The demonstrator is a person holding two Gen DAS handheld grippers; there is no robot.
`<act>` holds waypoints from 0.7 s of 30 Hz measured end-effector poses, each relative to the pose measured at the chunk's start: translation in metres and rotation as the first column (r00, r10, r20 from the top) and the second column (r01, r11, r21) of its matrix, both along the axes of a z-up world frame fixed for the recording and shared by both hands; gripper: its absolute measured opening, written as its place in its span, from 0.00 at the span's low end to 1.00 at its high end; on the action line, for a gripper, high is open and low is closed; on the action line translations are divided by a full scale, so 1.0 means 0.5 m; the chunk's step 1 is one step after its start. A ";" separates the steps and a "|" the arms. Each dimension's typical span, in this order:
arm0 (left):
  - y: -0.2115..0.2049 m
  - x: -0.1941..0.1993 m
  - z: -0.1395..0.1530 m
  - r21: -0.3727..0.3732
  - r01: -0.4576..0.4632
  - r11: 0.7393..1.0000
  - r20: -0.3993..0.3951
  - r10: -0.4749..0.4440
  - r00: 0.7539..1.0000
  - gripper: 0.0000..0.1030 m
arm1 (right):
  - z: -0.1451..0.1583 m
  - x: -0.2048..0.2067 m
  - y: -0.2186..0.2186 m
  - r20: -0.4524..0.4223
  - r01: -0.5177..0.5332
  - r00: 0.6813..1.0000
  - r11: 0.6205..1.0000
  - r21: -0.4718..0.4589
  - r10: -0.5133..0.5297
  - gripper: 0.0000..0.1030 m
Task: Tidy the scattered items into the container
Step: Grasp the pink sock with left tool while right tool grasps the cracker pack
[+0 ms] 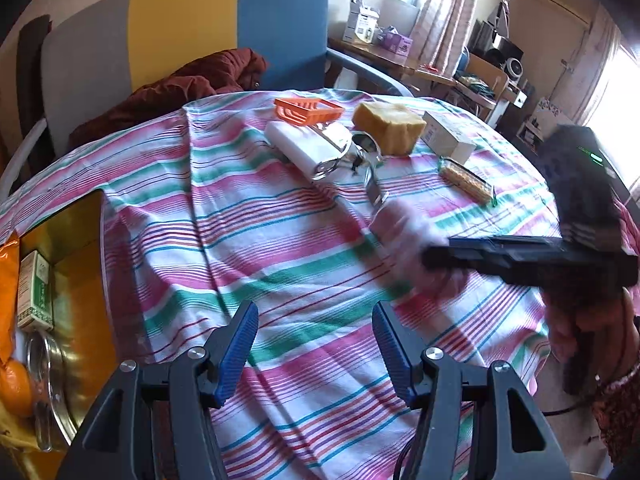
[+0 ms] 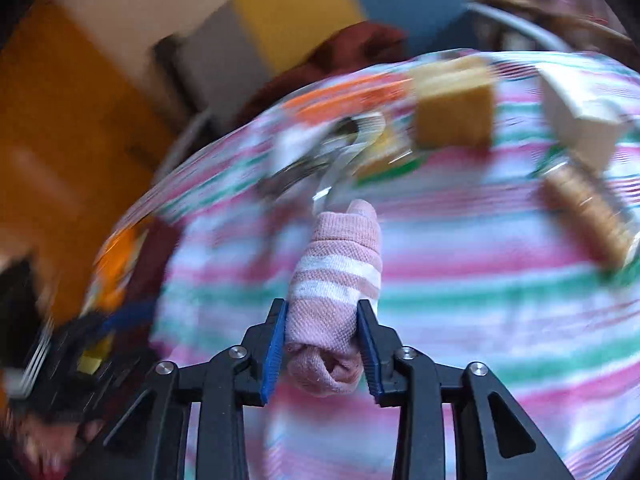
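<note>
A rolled pink sock with white stripes [image 2: 336, 280] sits between the blue pads of my right gripper [image 2: 322, 308], which is shut on it above the striped tablecloth [image 2: 460, 288]. In the left wrist view that gripper [image 1: 440, 258] comes in from the right, and the sock [image 1: 404, 236] is a pink blur. My left gripper [image 1: 314, 320] hangs open over the cloth with nothing between its fingers. The yellow container [image 1: 76, 240] stands at the left edge, holding a small green-and-white box [image 1: 36, 288], an orange [image 1: 16, 384] and a glass lid [image 1: 48, 380].
At the far side of the table lie an orange soap dish [image 1: 308, 110], a yellow sponge [image 1: 388, 126], a white box [image 1: 448, 136], a cracker pack [image 1: 466, 180], a white roll [image 1: 292, 142] and shiny metal utensils [image 1: 360, 156]. Behind stands a chair with a red-brown jacket [image 1: 180, 92].
</note>
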State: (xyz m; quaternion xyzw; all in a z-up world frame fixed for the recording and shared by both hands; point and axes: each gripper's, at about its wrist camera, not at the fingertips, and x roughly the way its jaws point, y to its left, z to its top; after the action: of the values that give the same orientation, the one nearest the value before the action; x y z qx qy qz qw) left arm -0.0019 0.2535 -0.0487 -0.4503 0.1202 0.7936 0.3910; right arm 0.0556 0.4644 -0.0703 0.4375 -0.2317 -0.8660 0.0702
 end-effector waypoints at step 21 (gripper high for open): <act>0.097 0.013 0.023 0.002 0.092 0.996 0.028 -0.092 0.995 0.61 | -0.040 -0.003 0.214 0.071 0.243 0.954 0.891 0.384 -0.291 0.47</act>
State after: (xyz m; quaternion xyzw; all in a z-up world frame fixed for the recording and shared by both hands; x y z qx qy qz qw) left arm 0.0048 0.3020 -0.0373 -0.4554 0.1350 0.7685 0.4287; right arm 0.0539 0.5712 -0.0901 0.4608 -0.1259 -0.8660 -0.1481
